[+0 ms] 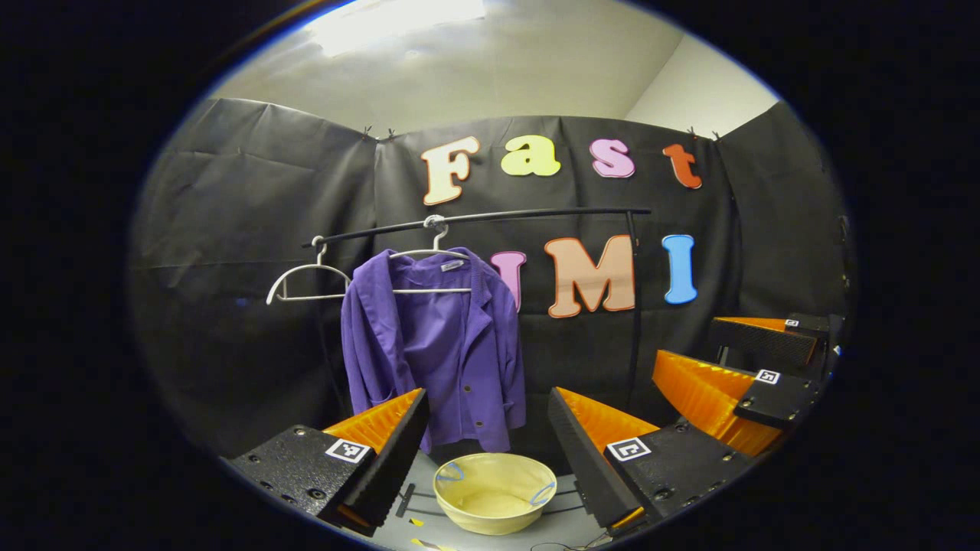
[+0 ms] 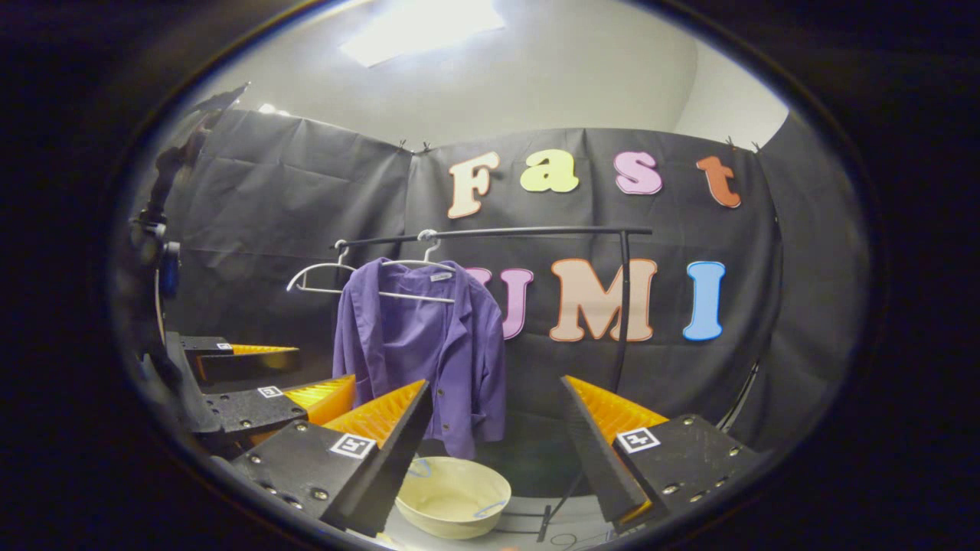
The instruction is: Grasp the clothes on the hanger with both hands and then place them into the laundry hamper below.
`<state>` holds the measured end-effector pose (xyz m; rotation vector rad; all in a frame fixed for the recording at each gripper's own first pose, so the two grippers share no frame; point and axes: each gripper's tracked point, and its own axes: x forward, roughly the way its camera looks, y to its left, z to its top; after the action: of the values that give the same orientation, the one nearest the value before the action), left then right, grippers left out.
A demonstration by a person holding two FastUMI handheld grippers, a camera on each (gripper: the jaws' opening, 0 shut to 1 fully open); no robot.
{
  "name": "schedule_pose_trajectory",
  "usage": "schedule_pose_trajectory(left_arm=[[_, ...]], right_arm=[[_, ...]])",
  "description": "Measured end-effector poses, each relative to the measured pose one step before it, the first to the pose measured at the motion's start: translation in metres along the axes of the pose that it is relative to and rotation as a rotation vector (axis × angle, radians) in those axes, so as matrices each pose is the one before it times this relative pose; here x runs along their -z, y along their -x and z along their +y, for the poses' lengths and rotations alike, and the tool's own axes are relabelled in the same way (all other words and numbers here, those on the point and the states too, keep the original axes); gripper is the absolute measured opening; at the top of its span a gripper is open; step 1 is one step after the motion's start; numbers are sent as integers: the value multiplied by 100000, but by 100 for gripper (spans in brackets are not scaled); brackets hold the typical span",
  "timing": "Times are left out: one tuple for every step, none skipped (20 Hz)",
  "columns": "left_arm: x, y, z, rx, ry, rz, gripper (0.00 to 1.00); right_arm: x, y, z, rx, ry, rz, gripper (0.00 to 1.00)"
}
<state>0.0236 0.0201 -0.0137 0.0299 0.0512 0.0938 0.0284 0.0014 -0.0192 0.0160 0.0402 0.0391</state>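
A purple jacket (image 1: 436,344) (image 2: 417,344) hangs on a white hanger from a black rail (image 1: 536,216) (image 2: 536,229). Directly below it on the floor stands a pale yellow hamper (image 1: 490,522) (image 2: 429,520) with blue handles. My left gripper (image 1: 487,394) is open and holds nothing, some way in front of the jacket's lower half. My right gripper (image 2: 496,383) is open too, pointing just right of the jacket. The two are side by side: the right gripper (image 1: 689,340) shows in the left gripper view, and the left gripper (image 2: 321,363) in the right gripper view.
An empty white hanger (image 1: 306,279) (image 2: 318,275) hangs on the rail to the left of the jacket. The rack's black upright pole (image 1: 634,306) (image 2: 624,306) rises on the right, and its feet lie on the floor around the hamper. A dark stand (image 2: 157,229) is at far left.
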Motion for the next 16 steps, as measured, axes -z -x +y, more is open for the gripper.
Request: schedule_pose_trajectory(left_arm=[[131,-667,595,-2012,-426,558,95],[-37,-891,654,-1920,-1010,262,95],[75,-878,803,-1905,-777,-152,94],[-98,-1230,756,-1691,19,-126,96],[198,-1580,851,-1748,707,-21,95],[117,-1165,554,-794,627,215,95],[220,-1661,795,-875,543,56,94],[-1,-1507,729,-796,211,273,95],[159,-2157,1090,-1280,234,240,95],[-9,-1502,791,-1219,124,-3,95],[73,-1925,979,-1548,184,103,95],[-3,-1904,879,-1633,-42,231,94],[46,-1860,791,-1319,16,131,96],[30,-1930,717,-1246,73,561,95],[272,-1770,605,-1074,140,462,95],[121,-1794,601,-1379,115,314,95]], right_arm=[[-148,-628,142,-832,-106,-287,94],[159,-852,165,-524,71,-94,98],[-33,-945,65,-1,273,-167,94],[25,-977,124,188,305,-274,98],[-3,-1288,208,416,261,-343,98],[64,-1125,170,285,188,-392,98],[20,-1407,277,384,442,-192,98],[228,-1495,347,615,895,214,98],[19,-1772,323,505,1080,-44,99],[-51,-1476,428,158,637,-240,98],[-92,-1854,455,278,278,-480,98],[104,-1776,428,215,-67,-26,98],[62,-1767,378,264,-357,201,98],[156,-1682,268,383,-312,570,98],[23,-1699,358,224,-229,358,99],[33,-1653,362,241,59,23,94]])
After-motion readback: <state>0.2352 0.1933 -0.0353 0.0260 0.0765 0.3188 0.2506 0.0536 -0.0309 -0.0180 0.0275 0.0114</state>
